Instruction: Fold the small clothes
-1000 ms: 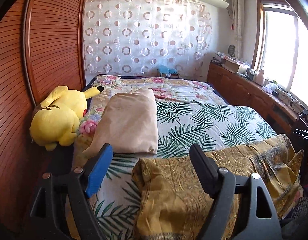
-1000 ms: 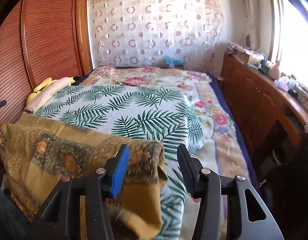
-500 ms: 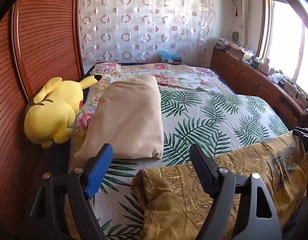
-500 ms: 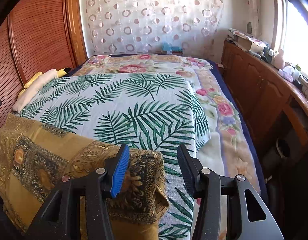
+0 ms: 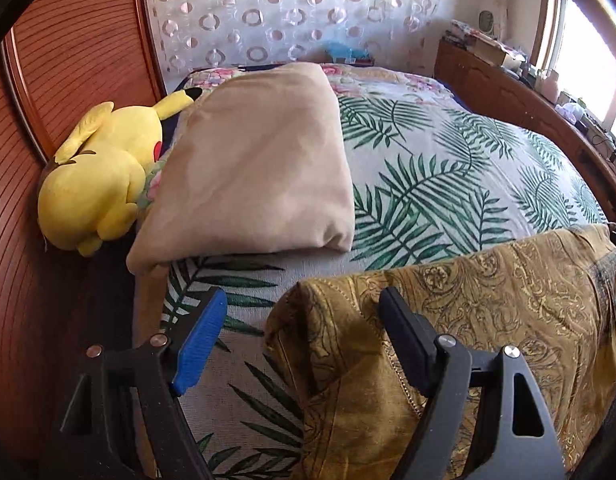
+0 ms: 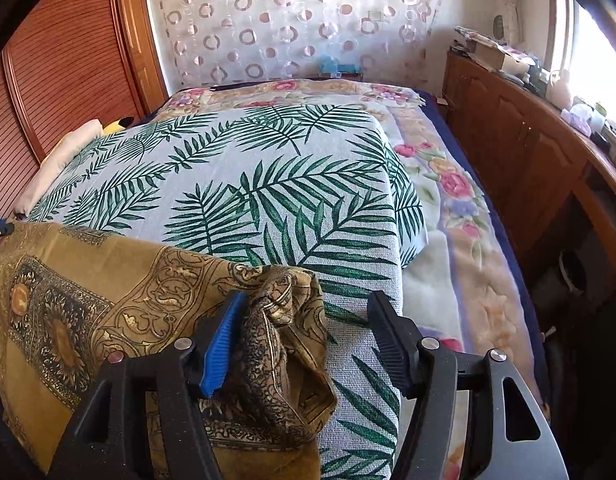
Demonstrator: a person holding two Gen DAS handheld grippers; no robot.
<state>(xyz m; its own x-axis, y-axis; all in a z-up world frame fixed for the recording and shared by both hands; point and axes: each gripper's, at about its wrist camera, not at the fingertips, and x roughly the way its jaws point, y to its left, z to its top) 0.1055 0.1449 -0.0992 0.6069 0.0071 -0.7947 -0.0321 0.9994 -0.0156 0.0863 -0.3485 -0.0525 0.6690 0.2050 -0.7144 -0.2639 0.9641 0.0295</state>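
I am working on the gold cloth point(image 5: 507, 312). It lies on the near end of the bed point(image 5: 447, 184), on top of the leaf sheet point(image 6: 268, 184). Its long way runs across the bed, from my left gripper point(image 5: 304, 332) over to my right gripper point(image 6: 304, 328). I think it points sideways, not toward the far wall.

My left gripper is wide. One end of the cloth sits between its jaws, but the blue pad point(image 5: 198, 344) is well off the cloth. The black pad point(image 5: 403, 336) is right by the cloth; I cannot tell if it touches. So this side holds nothing.

My right gripper has just been opening. The other end of the cloth is bunched between its jaws. The bunch leans on the blue pad point(image 6: 222, 350), and the black pad point(image 6: 387, 340) is apart from it. I think this side has let go.

Both grippers are right at the cloth, one at each end, so neither is nearer.

The tan pillow point(image 5: 260, 160) and yellow toy point(image 5: 104, 176) lie past the cloth, on the left side. My next fold must stay on the near side of the pillow.
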